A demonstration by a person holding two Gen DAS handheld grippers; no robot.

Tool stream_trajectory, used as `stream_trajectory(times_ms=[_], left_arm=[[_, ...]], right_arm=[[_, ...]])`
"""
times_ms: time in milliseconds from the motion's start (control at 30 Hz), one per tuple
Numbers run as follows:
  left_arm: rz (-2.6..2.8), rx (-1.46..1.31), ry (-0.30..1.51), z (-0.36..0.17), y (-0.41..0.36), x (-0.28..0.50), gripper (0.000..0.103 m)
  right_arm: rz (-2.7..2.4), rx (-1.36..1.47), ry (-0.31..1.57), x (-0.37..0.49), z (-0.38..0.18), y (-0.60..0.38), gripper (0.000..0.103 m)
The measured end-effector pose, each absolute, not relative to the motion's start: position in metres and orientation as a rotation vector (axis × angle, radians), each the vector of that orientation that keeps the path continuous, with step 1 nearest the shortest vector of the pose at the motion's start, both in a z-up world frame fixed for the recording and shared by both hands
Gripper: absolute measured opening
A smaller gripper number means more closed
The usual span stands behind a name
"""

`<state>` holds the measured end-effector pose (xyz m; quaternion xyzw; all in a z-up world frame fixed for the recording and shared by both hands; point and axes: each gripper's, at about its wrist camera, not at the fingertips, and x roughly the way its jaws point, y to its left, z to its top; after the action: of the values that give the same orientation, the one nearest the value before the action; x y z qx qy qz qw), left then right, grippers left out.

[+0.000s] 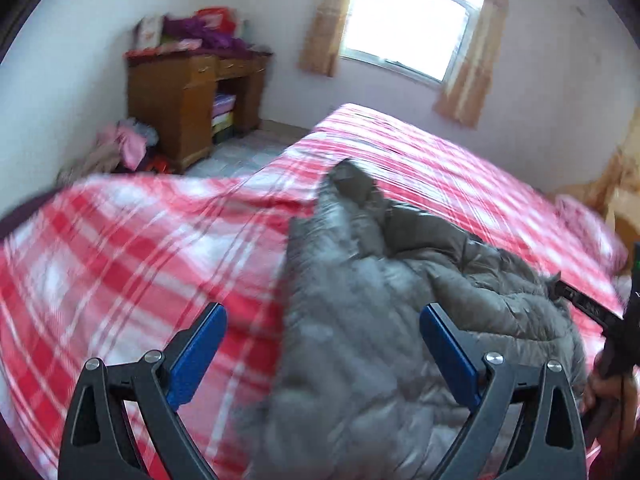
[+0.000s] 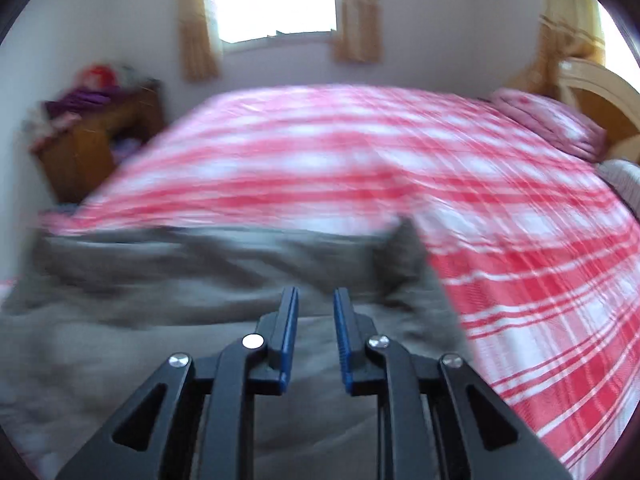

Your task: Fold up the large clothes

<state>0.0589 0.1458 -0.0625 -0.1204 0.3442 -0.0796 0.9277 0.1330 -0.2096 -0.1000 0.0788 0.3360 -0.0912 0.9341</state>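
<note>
- The grey padded jacket [image 1: 400, 300] lies crumpled on the bed [image 1: 120, 264] with the red checked cover, near the front edge.
- The left gripper [image 1: 322, 328] is wide open above the jacket and holds nothing, probably to take a thick edge.
- The right gripper [image 2: 316, 308] is nearly closed, with a narrow gap. It seems empty, though blur hides the detail.
- Folding looks hardly begun.

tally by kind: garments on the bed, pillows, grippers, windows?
Grey puffer jacket on the plaid bed: 1
Pink pillow: 1
Grippers: 2, the left gripper and the right gripper
Window: 1
Total: 5
</note>
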Motion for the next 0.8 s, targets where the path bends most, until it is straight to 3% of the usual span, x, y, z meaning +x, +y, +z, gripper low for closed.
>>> stream_trajectory(times_ms=[167,300,400,800], left_arm=[[-0.189,-0.447,0.723,-0.086,0.155,0.048,0.097],[-0.189,-0.482,0.744,-0.094,0.145,0.037,0.097],[-0.187,-0.528,0.743,-0.103,0.145,0.024,0.097],[-0.288,-0.703,0.773,-0.125,0.121,0.070,0.097]], right_arm=[[0.063,0.181,0.686,0.124,-0.084,-0.127,0.021],[0.093,0.209,0.785,0.145,-0.128,-0.091,0.021],[0.060,0.199,0.814,0.151,-0.167,-0.089,0.016],[0.106,0.279,0.803,0.156,-0.175,-0.100,0.016]])
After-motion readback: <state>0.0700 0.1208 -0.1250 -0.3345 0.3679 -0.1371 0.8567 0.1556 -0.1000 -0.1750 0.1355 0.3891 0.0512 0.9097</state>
